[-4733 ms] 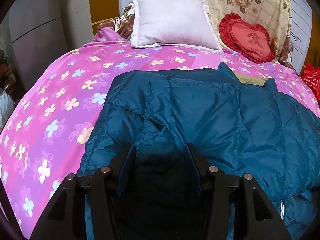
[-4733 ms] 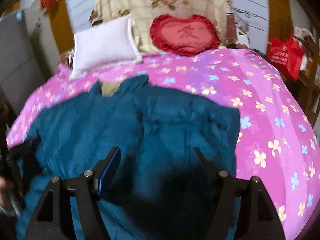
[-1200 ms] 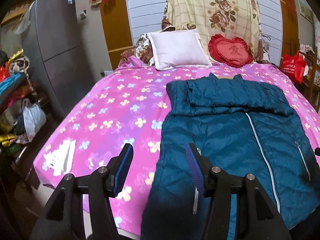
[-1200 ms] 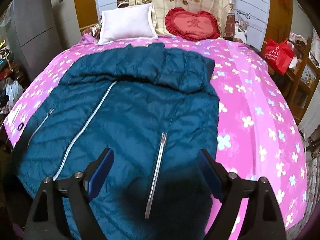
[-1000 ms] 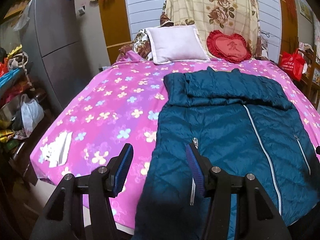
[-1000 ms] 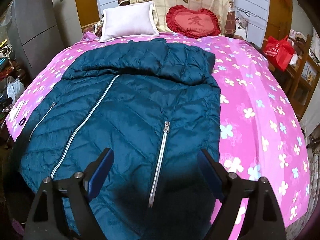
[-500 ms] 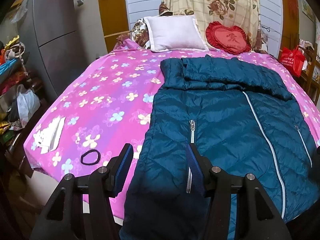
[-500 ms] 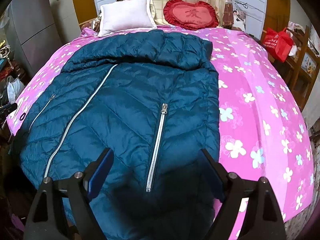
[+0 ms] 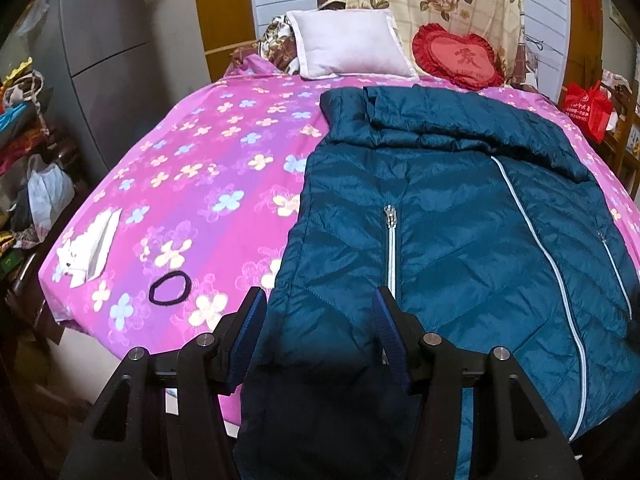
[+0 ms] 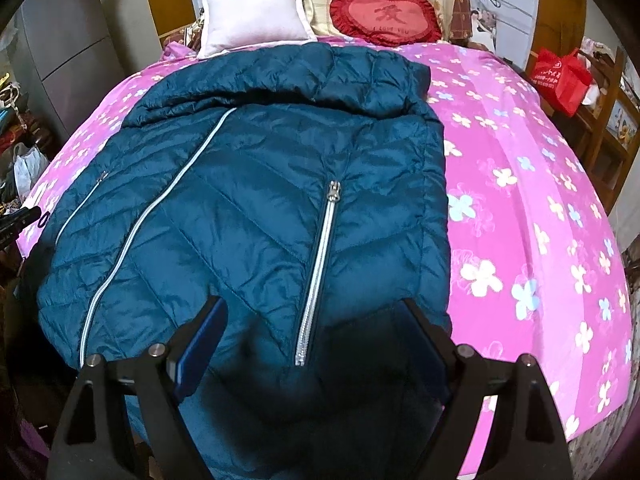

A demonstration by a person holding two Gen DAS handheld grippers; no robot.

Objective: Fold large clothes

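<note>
A long teal quilted down jacket lies front up on a bed with a pink flowered cover. Its sleeves are folded across the chest at the far end. Its hem hangs over the bed's near edge. My left gripper is open, low over the jacket's left hem, beside a pocket zipper. In the right wrist view the jacket fills the middle. My right gripper is wide open over the right hem, astride the other pocket zipper. Neither holds cloth.
A black hair tie and white folded tissue lie near the bed's left front corner. A white pillow and a red heart cushion sit at the headboard. A grey cabinet stands left. A red bag hangs right.
Both grippers have drawn back from the jacket's upper part to the bed's near edge and then sunk toward the hem. The jacket's lower half and zippers have come into view.
</note>
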